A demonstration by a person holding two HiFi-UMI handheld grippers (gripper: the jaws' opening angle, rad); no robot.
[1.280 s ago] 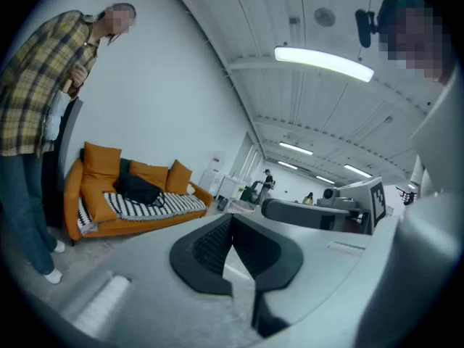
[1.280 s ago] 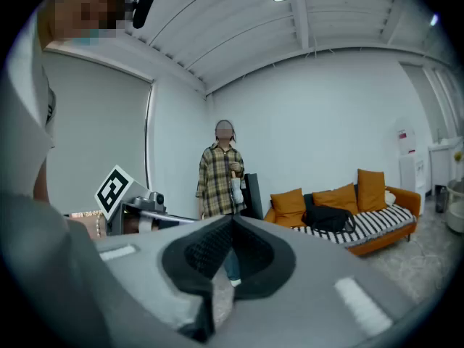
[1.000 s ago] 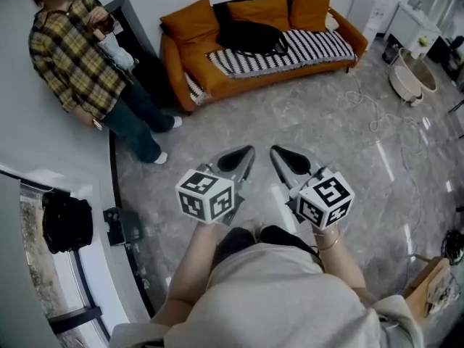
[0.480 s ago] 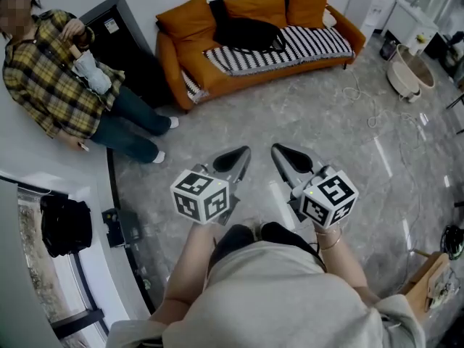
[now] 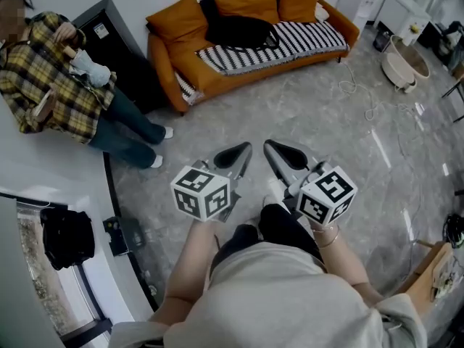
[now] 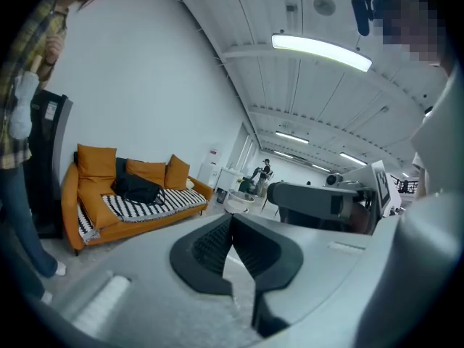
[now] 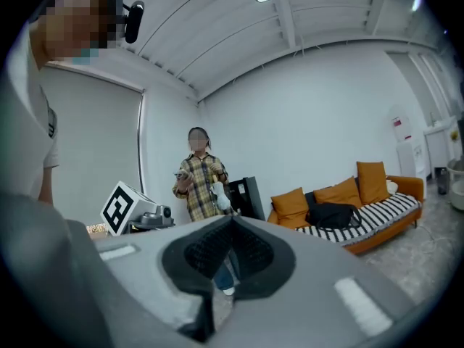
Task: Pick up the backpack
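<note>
A black backpack (image 5: 238,29) lies on the orange sofa (image 5: 168,53), against its back cushions; it also shows as a dark bundle in the left gripper view (image 6: 135,189) and the right gripper view (image 7: 331,215). My left gripper (image 5: 241,151) and right gripper (image 5: 270,148) hang side by side over the marble floor, far short of the sofa. Both are shut with nothing between the jaws, tips meeting (image 6: 230,217) (image 7: 232,218).
A person in a plaid shirt (image 5: 51,85) stands at the left by a black cabinet (image 5: 109,31). A striped blanket (image 5: 290,40) covers the sofa seat. A cable (image 5: 366,100) trails on the floor at right, near a white tub (image 5: 404,64).
The view has shifted: sofa and person sit further left and higher in frame. Both grippers stay shut and side by side, the right one drifting slightly left.
</note>
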